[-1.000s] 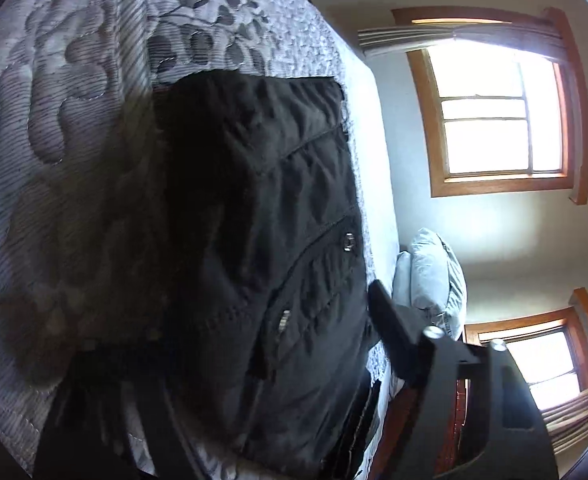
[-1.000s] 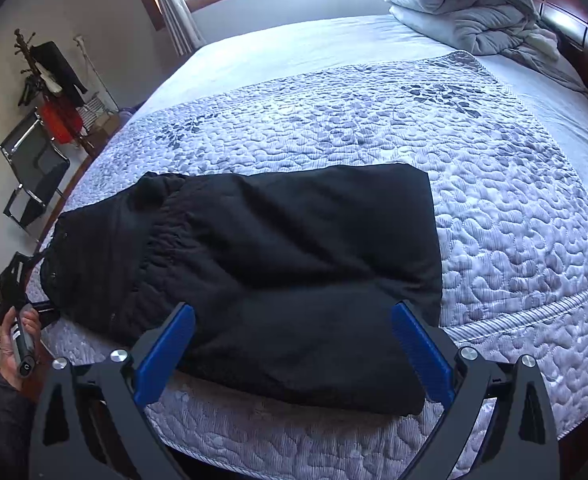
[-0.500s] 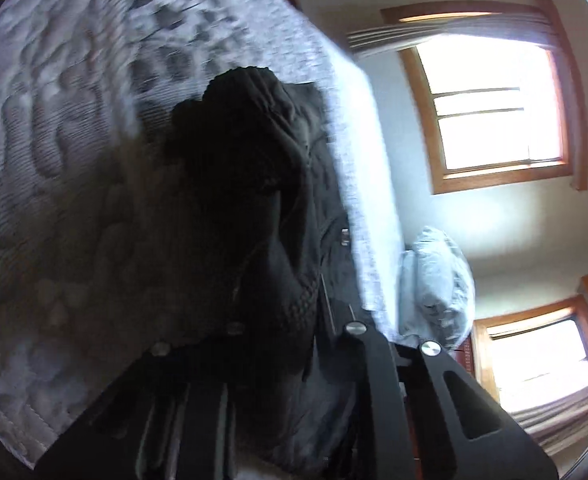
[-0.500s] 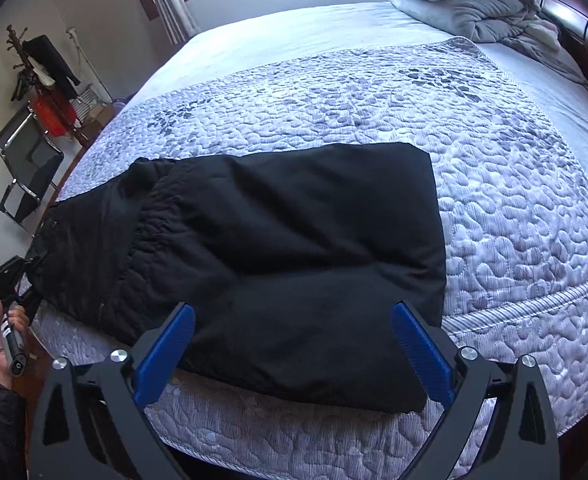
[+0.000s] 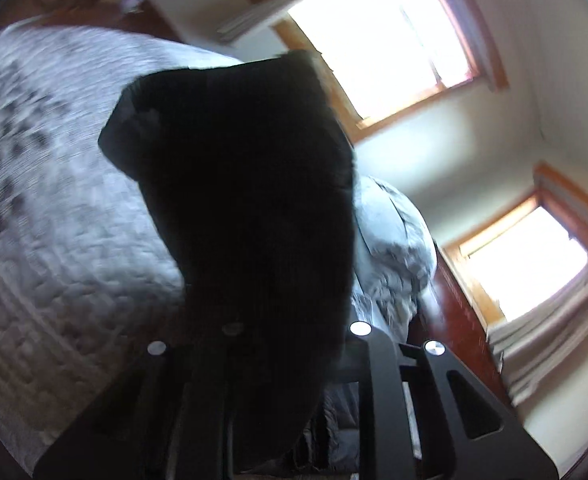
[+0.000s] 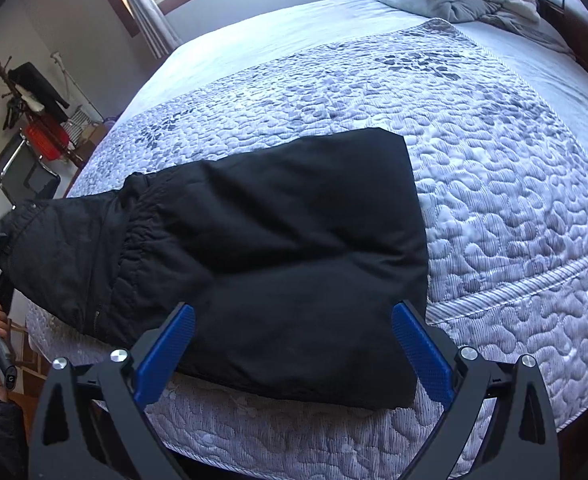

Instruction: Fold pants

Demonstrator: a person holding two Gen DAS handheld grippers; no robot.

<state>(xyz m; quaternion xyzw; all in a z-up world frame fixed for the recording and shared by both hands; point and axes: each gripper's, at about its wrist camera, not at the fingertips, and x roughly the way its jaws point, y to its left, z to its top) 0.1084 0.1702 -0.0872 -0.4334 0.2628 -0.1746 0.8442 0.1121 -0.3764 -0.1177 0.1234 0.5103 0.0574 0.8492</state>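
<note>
I had the black pants (image 6: 277, 248) folded along the bed's (image 6: 514, 208) near edge; my left gripper (image 5: 277, 360) pinched their lifted waist end, its jaws easing open slightly, while my right gripper (image 6: 294, 344) hung wide open and empty.

Blown-out windows (image 5: 382, 40), backlit left view motion-blurred, right view sharp, fisheye-curved edges

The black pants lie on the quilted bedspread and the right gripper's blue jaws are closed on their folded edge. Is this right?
Not quite. In the right wrist view the right gripper has its jaws wide open, not gripping the black pants, which do lie on the quilted bedspread.
</note>
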